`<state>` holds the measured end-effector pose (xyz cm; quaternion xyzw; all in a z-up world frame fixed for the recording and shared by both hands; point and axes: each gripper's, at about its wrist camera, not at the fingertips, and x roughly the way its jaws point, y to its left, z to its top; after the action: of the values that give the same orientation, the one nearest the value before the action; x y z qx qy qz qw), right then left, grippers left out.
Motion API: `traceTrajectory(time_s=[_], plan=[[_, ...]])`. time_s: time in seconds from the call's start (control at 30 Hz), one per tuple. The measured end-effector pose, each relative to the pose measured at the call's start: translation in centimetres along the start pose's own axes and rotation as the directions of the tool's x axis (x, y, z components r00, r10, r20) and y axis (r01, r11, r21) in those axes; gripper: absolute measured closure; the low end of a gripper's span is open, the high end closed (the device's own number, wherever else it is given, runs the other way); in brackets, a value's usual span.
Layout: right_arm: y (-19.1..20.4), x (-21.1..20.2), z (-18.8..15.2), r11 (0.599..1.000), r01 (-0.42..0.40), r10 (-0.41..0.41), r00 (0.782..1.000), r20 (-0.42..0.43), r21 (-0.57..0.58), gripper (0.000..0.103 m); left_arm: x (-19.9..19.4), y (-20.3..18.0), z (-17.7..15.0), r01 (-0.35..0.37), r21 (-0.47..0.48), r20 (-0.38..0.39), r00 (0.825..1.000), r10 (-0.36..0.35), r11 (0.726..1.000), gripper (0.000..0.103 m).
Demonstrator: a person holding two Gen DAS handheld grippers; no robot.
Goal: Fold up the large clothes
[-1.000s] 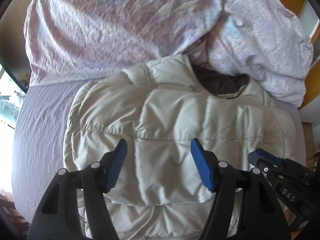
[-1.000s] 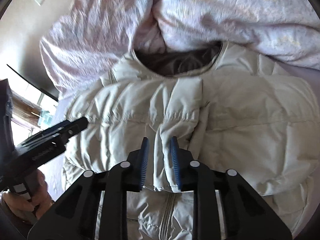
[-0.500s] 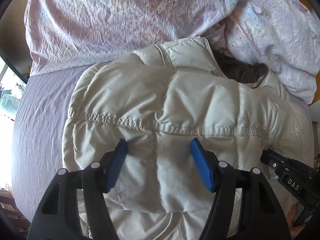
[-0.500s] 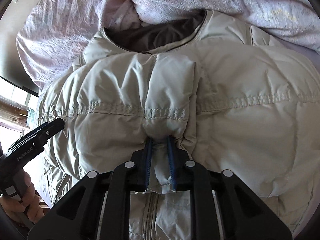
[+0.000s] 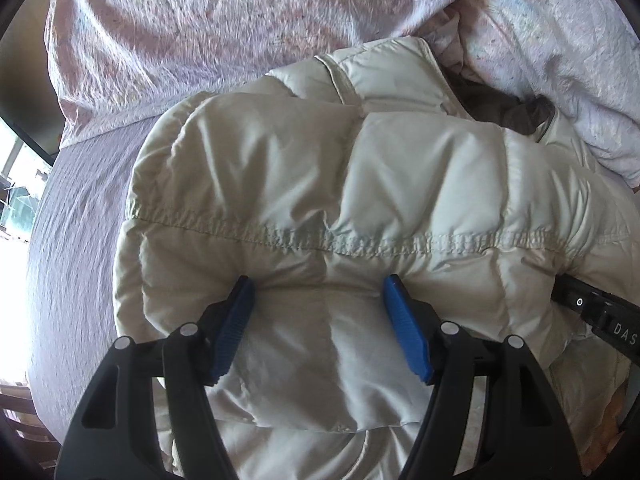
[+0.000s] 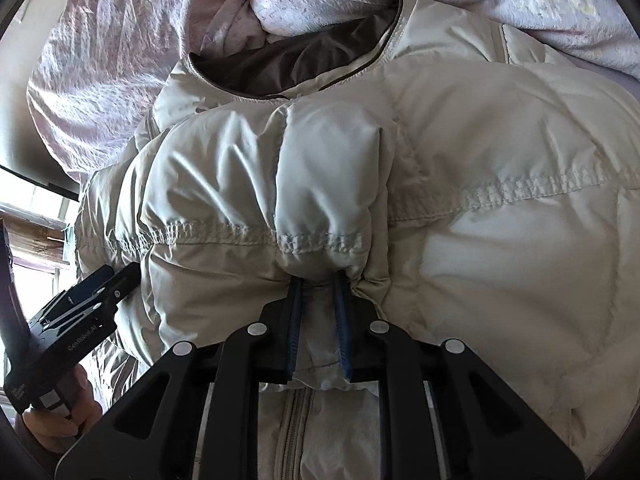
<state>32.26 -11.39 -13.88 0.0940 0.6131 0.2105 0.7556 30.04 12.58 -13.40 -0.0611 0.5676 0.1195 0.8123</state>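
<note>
A cream puffer jacket [image 5: 360, 184] lies on the bed, its lower part folded up over the chest; the dark lining shows at the collar [image 6: 288, 64]. My left gripper [image 5: 320, 296] is open, its blue pads straddling the jacket's folded edge without closing on it. My right gripper [image 6: 318, 280] is shut on a pinch of the jacket's [image 6: 320, 168] folded hem, with the zipper showing below it. Each gripper shows at the side of the other's view: the right one [image 5: 592, 312] and the left one [image 6: 88, 296].
A rumpled pink-and-white duvet [image 5: 240, 28] is heaped along the far side, touching the collar. The lilac bed sheet [image 5: 76, 224] is bare on the left. A bright window [image 5: 16, 184] lies past the bed's left edge.
Both grippers have pushed forward toward the collar. The folded lower part of the jacket has rolled further up over the chest, and the right gripper has stayed clamped on the hem.
</note>
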Motion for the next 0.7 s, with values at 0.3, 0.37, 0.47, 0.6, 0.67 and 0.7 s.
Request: traceTrajectory(time_s=[0.3, 0.37, 0.47, 0.6, 0.67, 0.7], plan=[[0.2, -1.3, 0.3, 1.0, -0.023, 0.023, 1.0, -0.018, -0.001, 0.084, -2.2, 1.3, -1.3, 0.007, -0.014, 0.015, 1.0, -0.007, 1.0, 0.029], [-0.1, -1.9, -0.1, 1.0, -0.028, 0.028, 0.999, -0.015, -0.002, 0.083, -2.9, 1.7, -1.8, 0.004, -0.012, 0.025, 1.0, -0.003, 1.0, 0.028], [-0.6, -3.2, -0.7, 1.0, -0.029, 0.029, 1.0, -0.004, -0.007, 0.072, -4.0, 3.0, -2.7, 0.001, -0.013, 0.038, 0.999, 0.0, 1.0, 0.028], [-1.3, -5.2, -1.9, 0.998, 0.053, -0.052, 0.998, 0.038, -0.027, 0.025, -5.5, 4.8, -4.4, -0.007, -0.02, 0.053, 0.999, 0.008, 1.0, 0.028], [-2.2, -5.9, -2.6, 0.998, 0.059, -0.059, 0.998, 0.03, -0.026, 0.025, -6.2, 5.2, -5.4, -0.005, -0.028, 0.059, 0.998, 0.007, 1.0, 0.027], [-3.0, -6.4, -3.0, 0.998, 0.059, -0.058, 0.998, 0.028, -0.025, 0.025, -6.6, 5.6, -6.1, -0.008, -0.034, 0.062, 0.998, 0.01, 0.999, 0.026]])
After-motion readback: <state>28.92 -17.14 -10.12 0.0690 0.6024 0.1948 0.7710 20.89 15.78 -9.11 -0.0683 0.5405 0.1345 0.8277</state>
